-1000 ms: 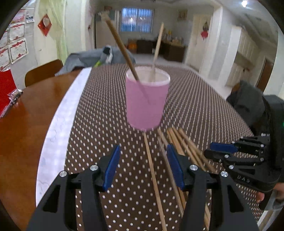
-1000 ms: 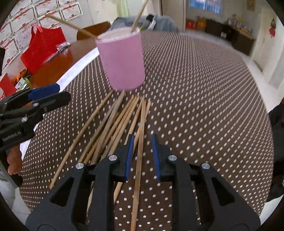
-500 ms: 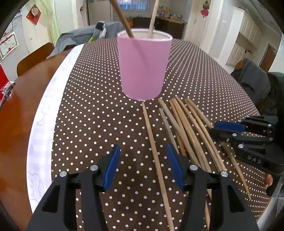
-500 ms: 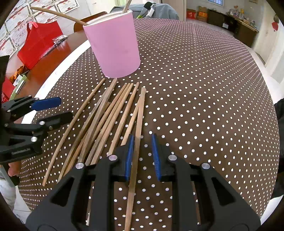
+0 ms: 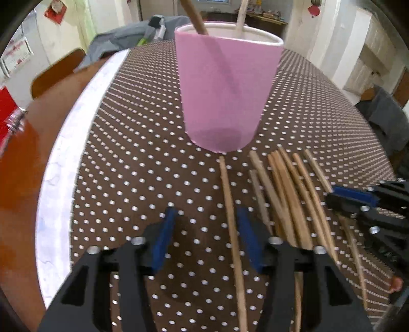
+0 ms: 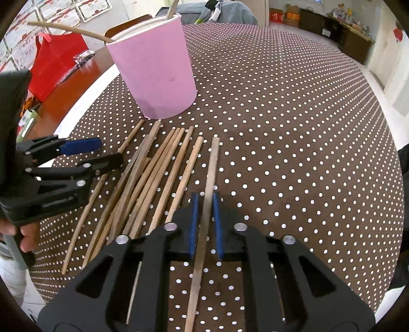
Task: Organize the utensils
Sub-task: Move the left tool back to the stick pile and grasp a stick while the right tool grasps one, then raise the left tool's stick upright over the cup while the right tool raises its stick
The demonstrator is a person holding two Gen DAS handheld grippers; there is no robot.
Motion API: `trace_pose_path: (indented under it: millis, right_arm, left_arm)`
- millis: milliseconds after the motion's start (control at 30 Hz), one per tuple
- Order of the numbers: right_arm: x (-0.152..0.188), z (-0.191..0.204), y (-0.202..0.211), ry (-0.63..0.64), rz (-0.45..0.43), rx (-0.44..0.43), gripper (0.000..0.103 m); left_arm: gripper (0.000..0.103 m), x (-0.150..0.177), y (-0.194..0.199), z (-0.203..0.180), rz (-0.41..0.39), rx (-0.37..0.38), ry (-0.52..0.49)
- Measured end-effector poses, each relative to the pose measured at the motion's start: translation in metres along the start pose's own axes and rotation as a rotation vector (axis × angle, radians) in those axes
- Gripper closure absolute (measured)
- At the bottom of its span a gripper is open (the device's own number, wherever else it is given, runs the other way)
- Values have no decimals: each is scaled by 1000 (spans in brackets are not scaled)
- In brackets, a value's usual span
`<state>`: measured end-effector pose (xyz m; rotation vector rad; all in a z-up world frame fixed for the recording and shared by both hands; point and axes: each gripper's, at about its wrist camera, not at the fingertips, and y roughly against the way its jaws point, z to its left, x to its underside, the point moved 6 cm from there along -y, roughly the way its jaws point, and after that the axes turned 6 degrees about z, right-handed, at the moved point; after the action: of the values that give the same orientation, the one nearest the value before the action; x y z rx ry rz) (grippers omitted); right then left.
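A pink cup (image 6: 153, 74) stands upright on a brown cloth with white dots (image 6: 281, 102). Two wooden sticks (image 5: 196, 18) lean inside the cup, with their tops poking out over the rim.

More sticks lie flat on the cloth in a loose bunch (image 6: 143, 178) just in front of the cup. They lie side by side, and each one has its far end toward the cup and its near end toward the cameras. The far ends sit close to the cup's bottom.

The right gripper (image 6: 205, 201) has its blue fingers closed tight on one pale stick (image 6: 211, 166). This stick lies a little to the right of the bunch. Its long line runs straight along the fingers and points toward the cup.

The left gripper (image 5: 205, 227) is about half open, and its jaws are closing. One stick (image 5: 228, 199) lies between its blue fingers (image 5: 163, 235), nearer the right one, but the fingers do not press on it. This stick also points toward the cup, and its far end nearly reaches the cup's base.

A red bag (image 6: 53, 61) sits on the bare wooden table (image 5: 23, 153) well to the left.
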<state>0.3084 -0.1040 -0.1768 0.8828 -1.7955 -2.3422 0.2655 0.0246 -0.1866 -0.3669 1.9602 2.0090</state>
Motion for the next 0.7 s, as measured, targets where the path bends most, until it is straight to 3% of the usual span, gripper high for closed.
trace_pose_path:
  millis: [33,100,133,267,700]
  right_arm:
    - [-2,-2,-1,-5,0,-9,95]
    - [-2,-4,-1,-15,-3,-23,96]
    - [-3,-5,-1,-19,-6,-27,96]
    - [-4,-7,1,-27,-28,-39,96]
    - [-18,0,79,-1,-270,-73,97]
  left_arm:
    - [67,0,0,-1,-6,10,-4]
    - [93,0,2,-2,-8,14,-2]
    - [95,0,2,-2,-5,26,5]
    - [97,1,6,1,-22,82,37]
    - [97,-1,102,-19,-375,185,-9]
